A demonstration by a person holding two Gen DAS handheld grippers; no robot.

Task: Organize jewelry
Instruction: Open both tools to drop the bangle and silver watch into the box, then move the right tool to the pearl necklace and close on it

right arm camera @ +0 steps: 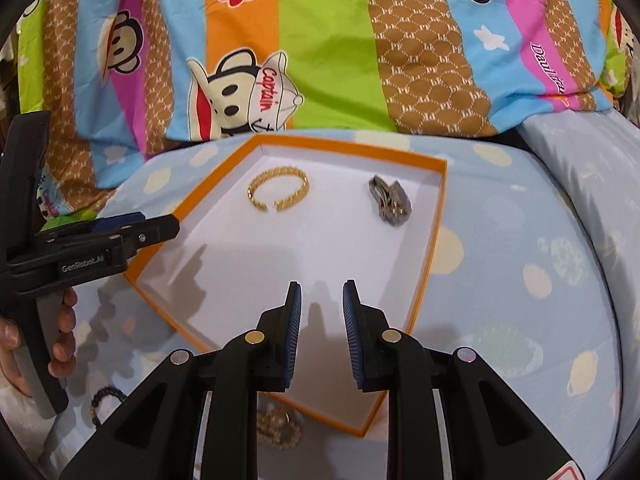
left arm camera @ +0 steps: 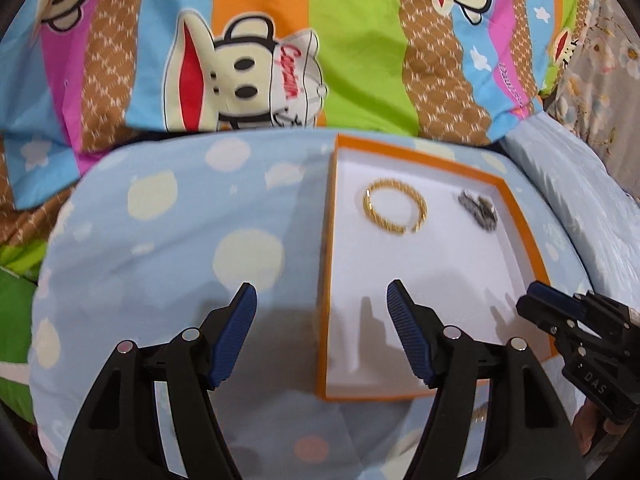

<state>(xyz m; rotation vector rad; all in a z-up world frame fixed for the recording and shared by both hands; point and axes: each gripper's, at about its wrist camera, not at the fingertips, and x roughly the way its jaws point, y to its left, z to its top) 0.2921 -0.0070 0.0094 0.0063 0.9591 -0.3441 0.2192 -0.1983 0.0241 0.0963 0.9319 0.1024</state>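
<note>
An orange box (left arm camera: 520, 216) (right arm camera: 438, 216) with a white lining lies on a pale blue spotted cushion. Inside it lie a gold bracelet (left arm camera: 395, 211) (right arm camera: 279, 189) and a grey metal piece (left arm camera: 479, 209) (right arm camera: 391, 200). My left gripper (left arm camera: 322, 300) is open and empty, hovering over the box's left wall; it also shows in the right wrist view (right arm camera: 160, 228). My right gripper (right arm camera: 321, 296) is partly open and empty above the box's near part; it also shows in the left wrist view (left arm camera: 536, 300). A gold chain piece (right arm camera: 279, 428) and a dark braided bracelet (right arm camera: 105, 404) lie on the cushion in front of the box.
A bright striped cartoon blanket (left arm camera: 280, 40) (right arm camera: 320, 40) lies behind the cushion (left arm camera: 160, 240) (right arm camera: 520, 280). A second pale blue cushion (right arm camera: 580, 152) is at the right. A hand (right arm camera: 60, 340) holds the left gripper's handle.
</note>
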